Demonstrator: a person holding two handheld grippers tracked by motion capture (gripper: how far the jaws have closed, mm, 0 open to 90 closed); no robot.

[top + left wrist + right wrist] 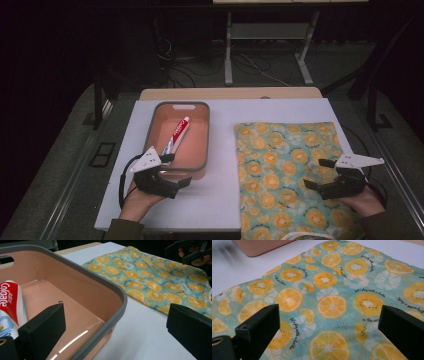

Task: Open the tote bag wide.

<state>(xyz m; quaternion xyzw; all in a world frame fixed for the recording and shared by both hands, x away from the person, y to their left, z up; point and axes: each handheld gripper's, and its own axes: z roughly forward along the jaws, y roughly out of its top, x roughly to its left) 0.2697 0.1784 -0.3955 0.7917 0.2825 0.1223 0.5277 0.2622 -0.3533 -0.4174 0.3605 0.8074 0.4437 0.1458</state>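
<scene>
A salmon-pink bin with a grey rim (206, 145) stands left of centre on the white table, and a red-and-white toothpaste tube (176, 134) lies inside it. My left gripper (176, 170) hovers at the bin's near corner, open, with nothing between its jaws. In the left gripper view the tube (10, 305) lies at the left and the bin's rim (110, 287) runs across the middle. A teal cloth printed with orange slices (280, 165) lies flat on the right. My right gripper (318, 173) stands open over the cloth's near right part (329, 305), holding nothing.
The white tabletop (220, 200) has a bare strip between bin and cloth. A wooden edge (230, 93) runs along the table's far side. Beyond it, metal stand legs (228, 55) and cables lie on the dark floor.
</scene>
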